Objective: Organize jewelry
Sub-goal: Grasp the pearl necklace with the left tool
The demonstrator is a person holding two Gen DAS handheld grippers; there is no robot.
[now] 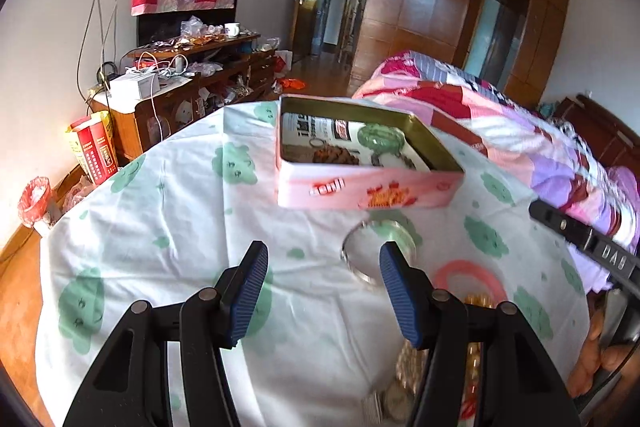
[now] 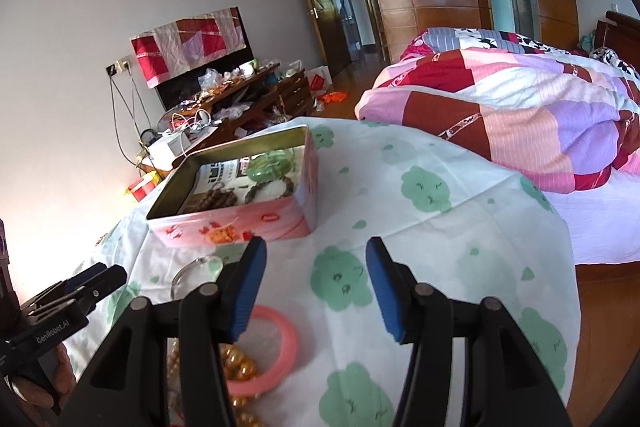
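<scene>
An open pink tin [image 1: 360, 187] stands on the white cloth with green prints; it holds a green bangle [image 1: 380, 141], brown beads [image 1: 334, 155] and a dark bead bracelet. The tin also shows in the right wrist view [image 2: 248, 227]. My left gripper [image 1: 324, 287] is open and empty above the cloth, left of a silver bangle [image 1: 354, 261]. A pink bangle [image 1: 472, 275] and amber beads [image 1: 476, 303] lie behind its right finger. My right gripper [image 2: 316, 287] is open and empty; the pink bangle [image 2: 280, 339], gold beads [image 2: 240, 367] and silver bangle [image 2: 192, 271] lie by its left finger.
The table's cloth [image 2: 440, 227] drops off at the right edge. A bed with a patchwork quilt [image 2: 520, 115] stands to the right. A cluttered wooden cabinet [image 1: 192, 83] and red boxes [image 1: 94, 147] stand by the left wall. The other gripper [image 2: 60, 303] shows at the left.
</scene>
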